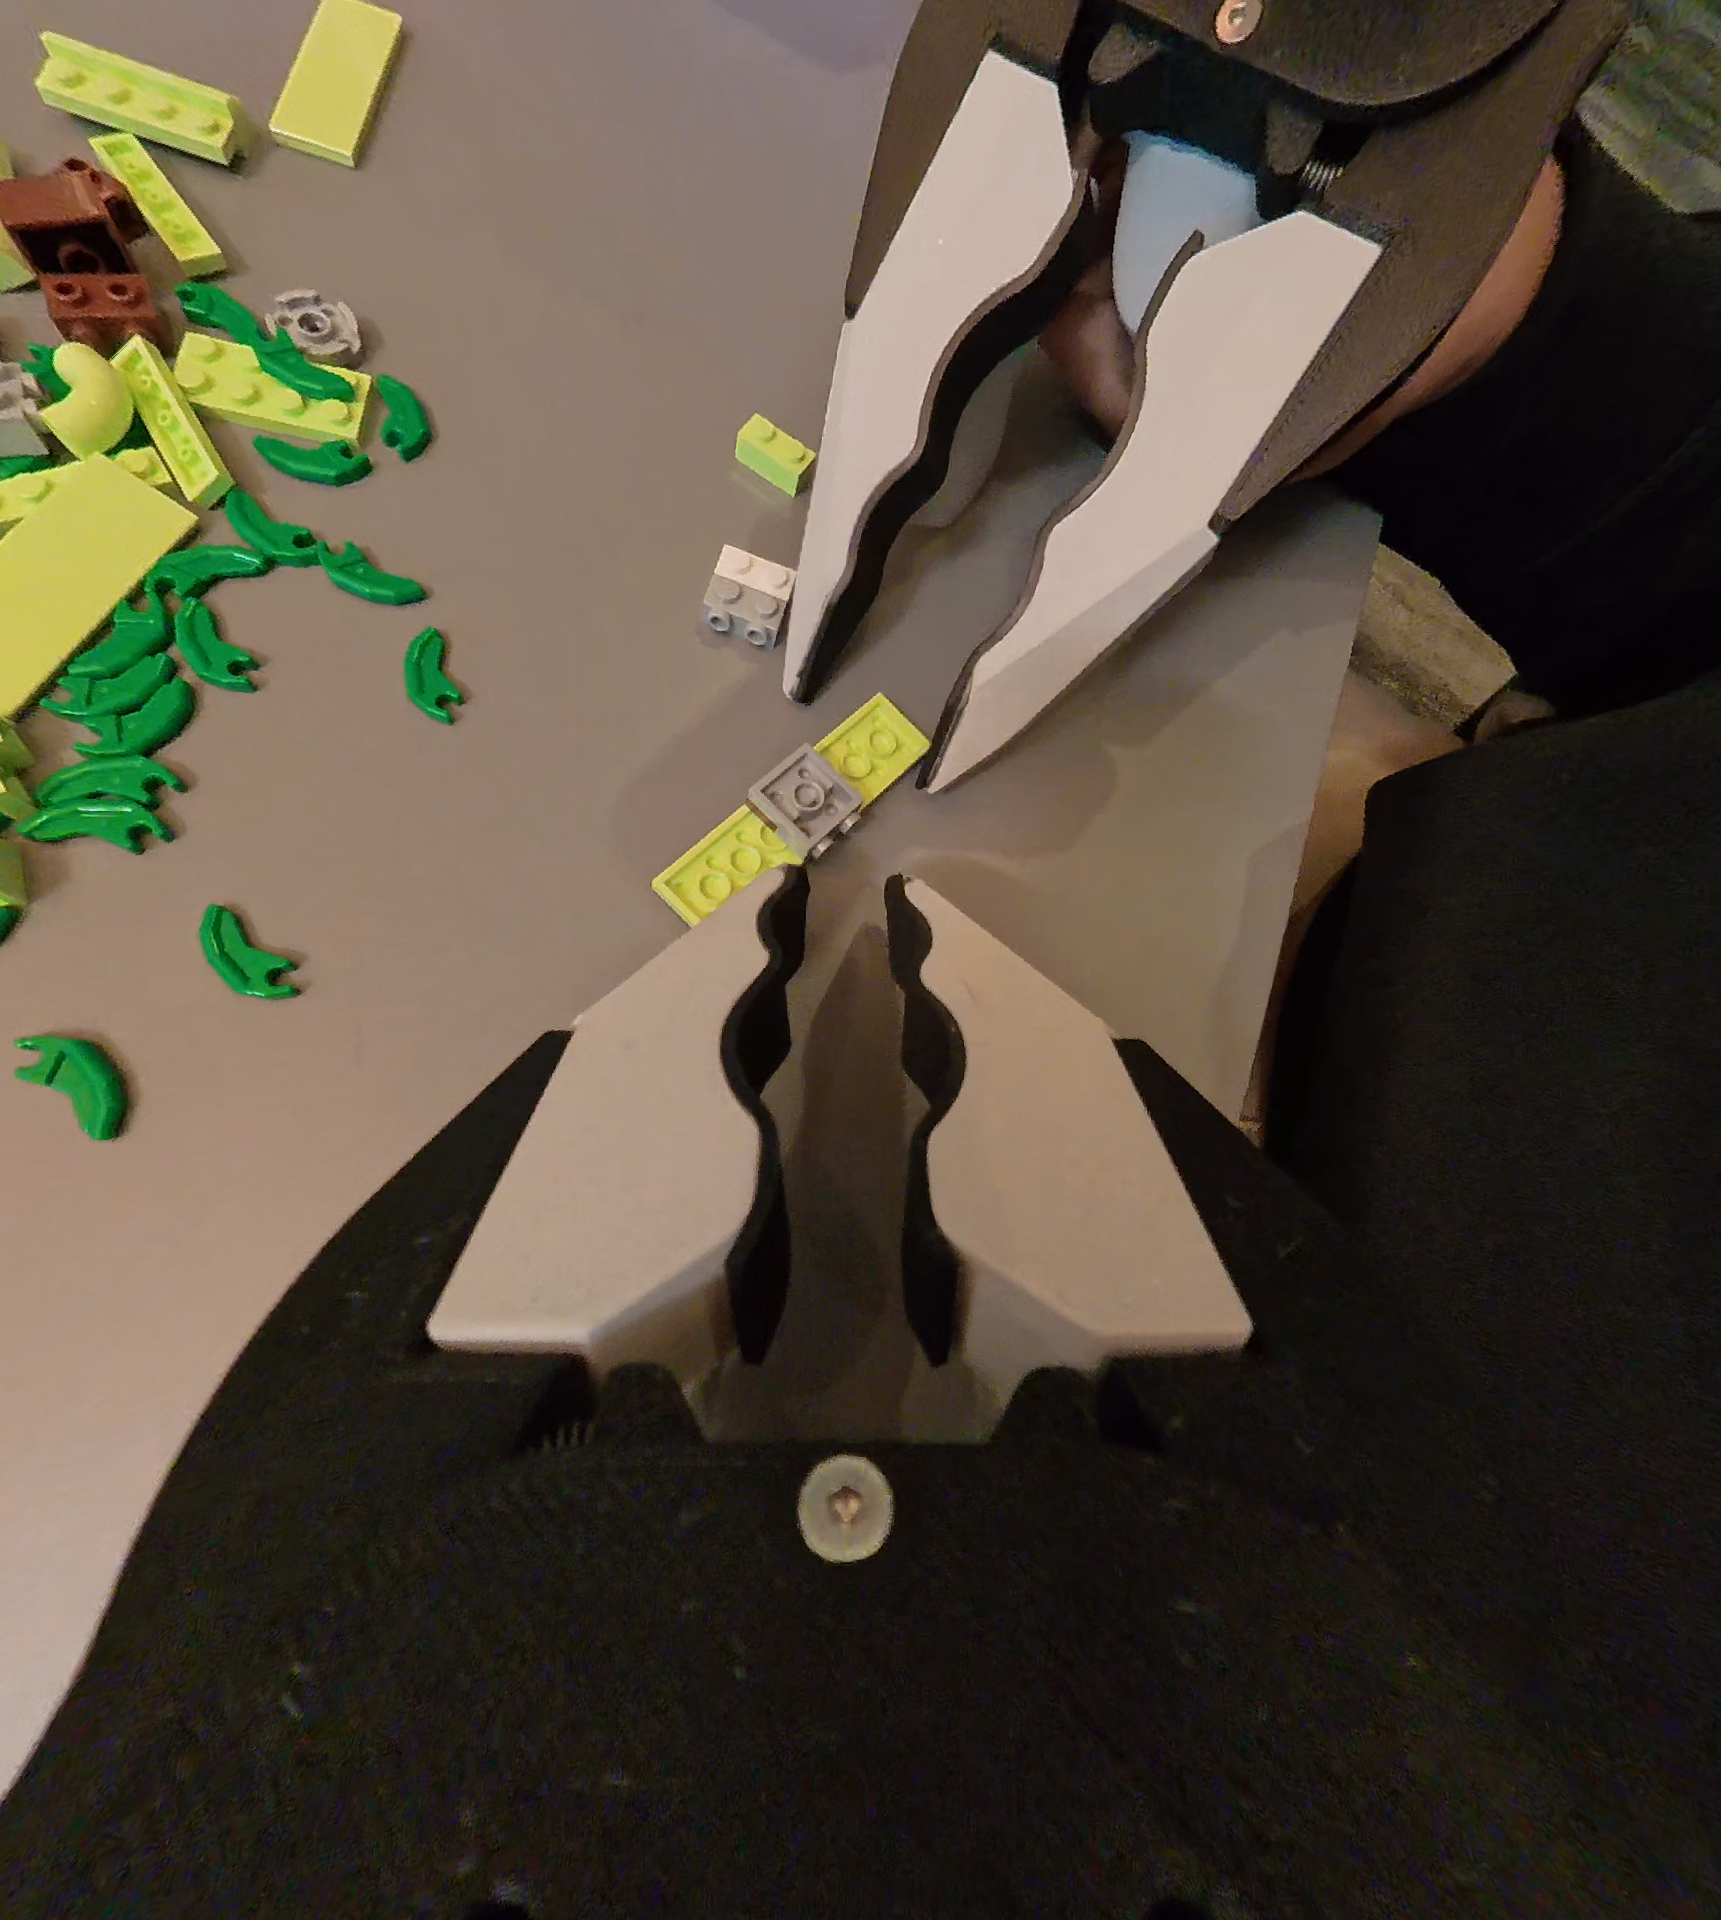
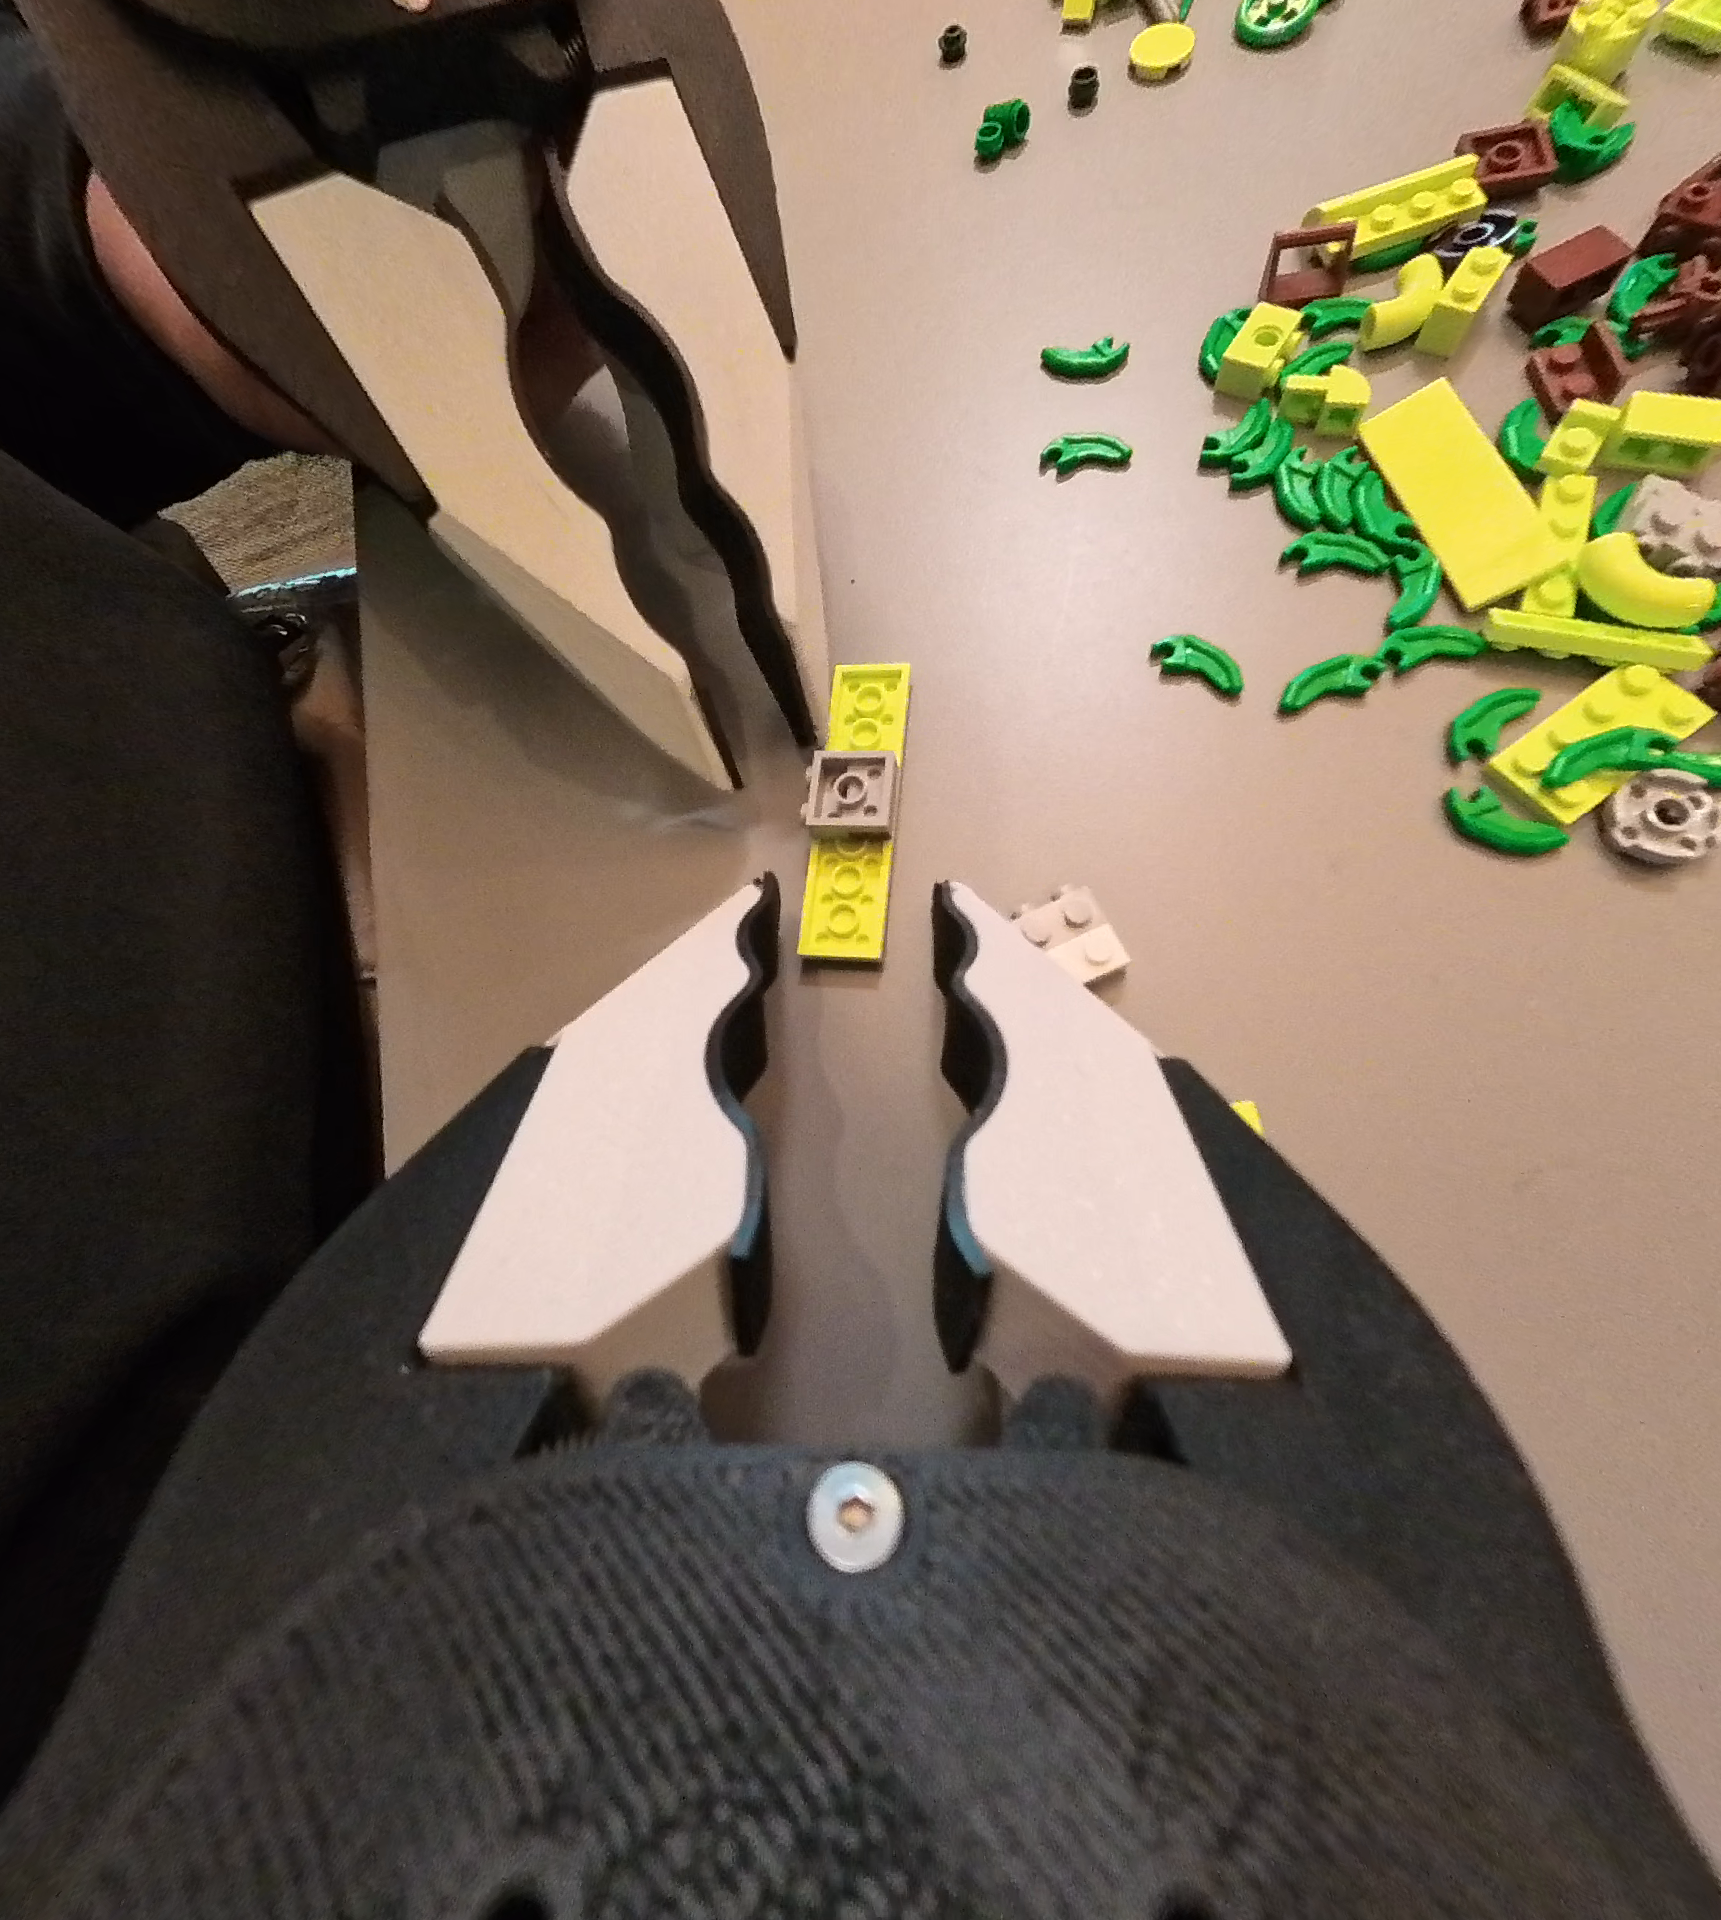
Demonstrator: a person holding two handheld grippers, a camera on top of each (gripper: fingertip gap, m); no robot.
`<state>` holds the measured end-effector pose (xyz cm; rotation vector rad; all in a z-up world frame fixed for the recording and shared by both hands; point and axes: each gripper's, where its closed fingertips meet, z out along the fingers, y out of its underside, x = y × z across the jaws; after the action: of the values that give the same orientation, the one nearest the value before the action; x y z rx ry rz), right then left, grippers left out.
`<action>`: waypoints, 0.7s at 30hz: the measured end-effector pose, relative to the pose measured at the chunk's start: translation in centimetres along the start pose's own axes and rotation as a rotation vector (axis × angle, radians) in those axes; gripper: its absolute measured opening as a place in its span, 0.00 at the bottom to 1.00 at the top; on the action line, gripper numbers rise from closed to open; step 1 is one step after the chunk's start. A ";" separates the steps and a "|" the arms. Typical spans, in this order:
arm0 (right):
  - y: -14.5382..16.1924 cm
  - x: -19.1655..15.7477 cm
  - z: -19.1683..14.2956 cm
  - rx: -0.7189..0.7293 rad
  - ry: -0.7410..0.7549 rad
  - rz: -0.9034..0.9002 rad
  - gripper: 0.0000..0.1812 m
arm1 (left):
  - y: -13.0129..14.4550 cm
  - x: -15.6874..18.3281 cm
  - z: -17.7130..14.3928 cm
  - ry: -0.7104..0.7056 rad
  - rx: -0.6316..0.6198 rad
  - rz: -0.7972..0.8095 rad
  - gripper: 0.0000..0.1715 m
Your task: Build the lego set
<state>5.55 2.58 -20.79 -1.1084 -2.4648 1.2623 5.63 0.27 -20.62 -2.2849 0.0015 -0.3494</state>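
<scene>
A long lime plate (image 1: 721, 878) lies on the grey table with a small grey square plate (image 1: 806, 802) on its middle. My left gripper (image 1: 845, 881) is open by a narrow gap and empty, with its tips just short of the grey plate. My right gripper (image 1: 866, 738) reaches in from the far side, open, at the plate's other end. In the right wrist view, my right gripper (image 2: 854, 885) is open and its tips flank the near end of the lime plate (image 2: 840, 914) without touching it. The grey plate (image 2: 851, 795) sits beyond, beside the left gripper (image 2: 768, 758).
A small grey bracket piece (image 1: 747, 608) (image 2: 1074, 930) and a small lime brick (image 1: 775, 454) lie close by. A pile of lime, green, brown and grey pieces (image 1: 108, 468) (image 2: 1562, 468) covers one side. The table edge (image 1: 1355, 623) and a person in dark clothing are near. Both grippers' tips are close together, under 4 cm apart.
</scene>
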 end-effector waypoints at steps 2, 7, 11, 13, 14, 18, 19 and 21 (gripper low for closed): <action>0.0 0.0 0.0 0.000 -0.005 0.002 0.15 | 0.2 -0.1 0.2 0.000 -0.015 -0.007 0.08; 0.1 -0.4 0.0 -0.007 -0.031 -0.005 0.13 | 0.3 -0.3 0.3 -0.007 -0.027 -0.026 0.10; 0.3 -1.8 0.2 -0.023 -0.095 -0.026 0.10 | 0.2 -0.1 0.2 0.034 -0.016 -0.049 0.15; 0.3 -2.8 0.5 -0.031 -0.144 -0.021 0.10 | 0.1 0.2 0.1 0.061 -0.010 -0.058 0.19; 0.2 -3.2 0.7 -0.033 -0.161 -0.018 0.11 | 0.1 0.3 0.1 0.076 -0.006 -0.061 0.20; -0.4 -4.0 1.3 -0.030 -0.175 -0.024 0.15 | -0.4 0.9 -0.3 0.146 0.035 -0.094 0.23; -0.5 -4.0 1.5 -0.027 -0.172 -0.024 0.17 | -0.6 1.2 -0.4 0.171 0.050 -0.110 0.24; -0.7 -4.2 1.7 -0.023 -0.168 -0.026 0.19 | -0.9 1.3 -0.4 0.191 0.070 -0.133 0.24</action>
<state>7.36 -1.61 -20.54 -1.0103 -2.6109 1.3753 6.67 0.41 -19.37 -2.1800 -0.0644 -0.6266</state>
